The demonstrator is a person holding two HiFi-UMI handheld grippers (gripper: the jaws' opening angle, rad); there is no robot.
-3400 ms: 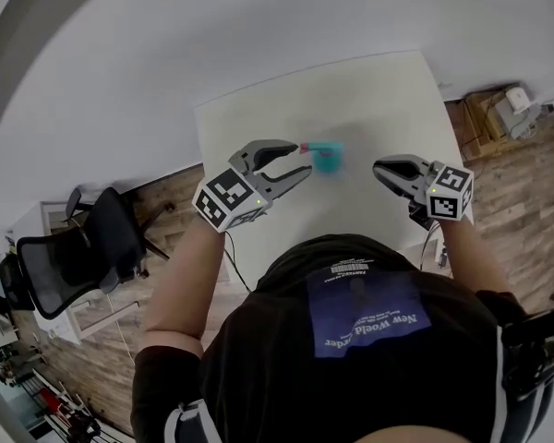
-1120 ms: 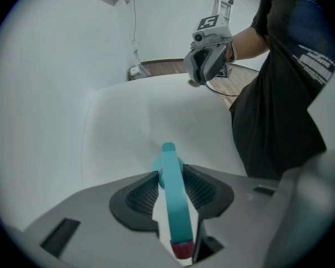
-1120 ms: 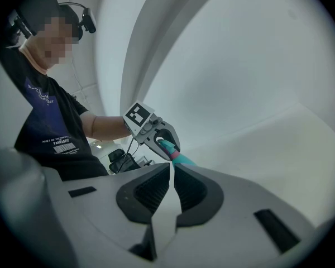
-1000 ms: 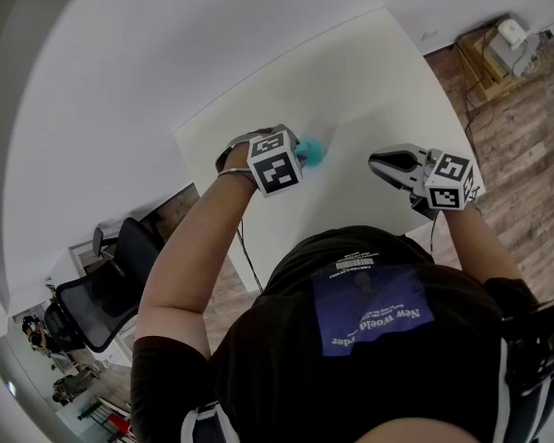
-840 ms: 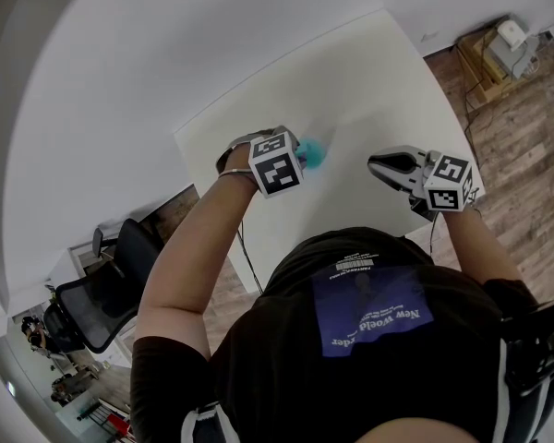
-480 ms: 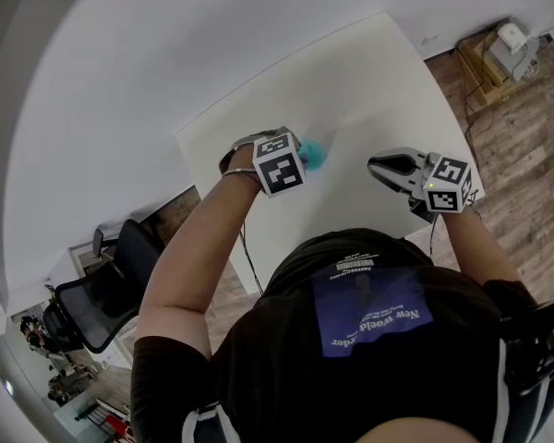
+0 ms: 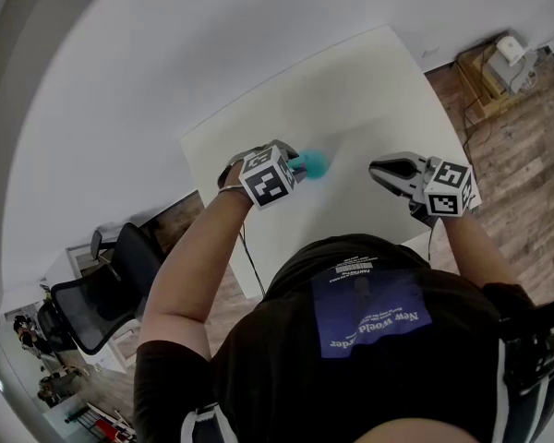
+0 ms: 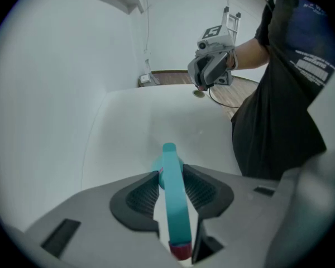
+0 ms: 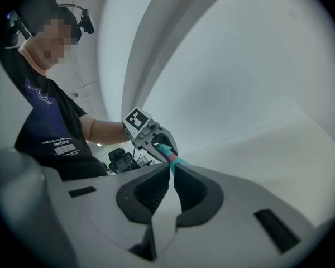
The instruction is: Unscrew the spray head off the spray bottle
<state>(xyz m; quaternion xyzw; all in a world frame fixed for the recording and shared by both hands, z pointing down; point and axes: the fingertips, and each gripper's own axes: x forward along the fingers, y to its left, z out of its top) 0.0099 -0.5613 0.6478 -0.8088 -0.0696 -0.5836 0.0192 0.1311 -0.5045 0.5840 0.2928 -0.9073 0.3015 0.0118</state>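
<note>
The teal spray head, with its red nozzle tip nearest the camera, lies lengthwise between the jaws of my left gripper, whose ribbed pads press on both of its sides. From the head view that left gripper is rolled over the teal spray head on the white table; the bottle's body is hidden beneath. My right gripper hovers to the right, apart from the bottle, shut on nothing. In the right gripper view the right gripper points at the left gripper.
The table's near edge runs just in front of the person's chest. A black office chair stands on the wood floor at the left. A small stand with a device sits beyond the table's right edge.
Since 3.4 s ago the left gripper has gone from open beside the spray head to rolled over and shut on it. Over the last second its cube has turned a little. The right gripper has barely moved.
</note>
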